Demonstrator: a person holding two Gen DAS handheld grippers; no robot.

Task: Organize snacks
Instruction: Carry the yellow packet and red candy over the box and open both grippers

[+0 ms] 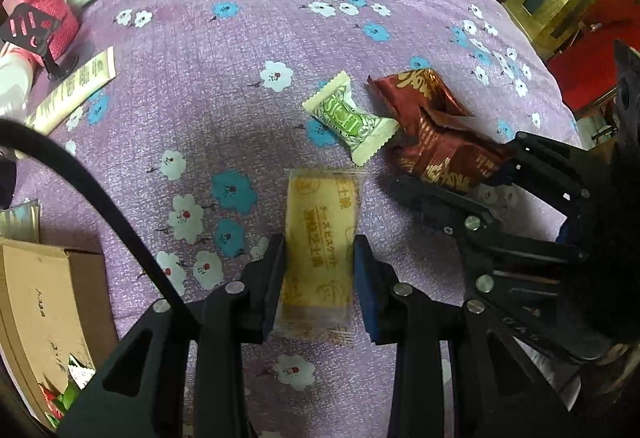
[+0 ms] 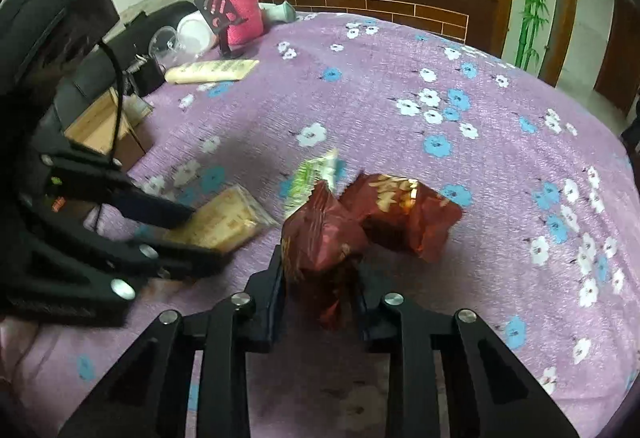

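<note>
Centrally in the left wrist view, a yellow biscuit pack (image 1: 320, 258) in clear wrap lies flat on a table (image 1: 240, 58) covered in purple cloth with blue and white flowers. Its long axis runs from the bottom of the frame toward the top, and brown lettering runs along its length. The left gripper (image 1: 320, 286) has its jaws clenched on the pack's long sides, at its lower half.

Above it, right of centre, a green and white candy (image 1: 350, 116) lies on a diagonal, its crimped ends pointing upper left and lower right. Just right of the candy lie two shiny dark red packs with gold print. The farther red pack (image 1: 416, 90) rests on the cloth.

In the right wrist view, the nearer red pack (image 2: 320, 242) stands tilted, lower centre, its long axis running bottom to top. The right gripper (image 2: 320, 290) grasps its lower end between closed jaws.

At the lower left of the left wrist view, an open cardboard box (image 1: 48, 302) holds a few wrapped snacks.
</note>
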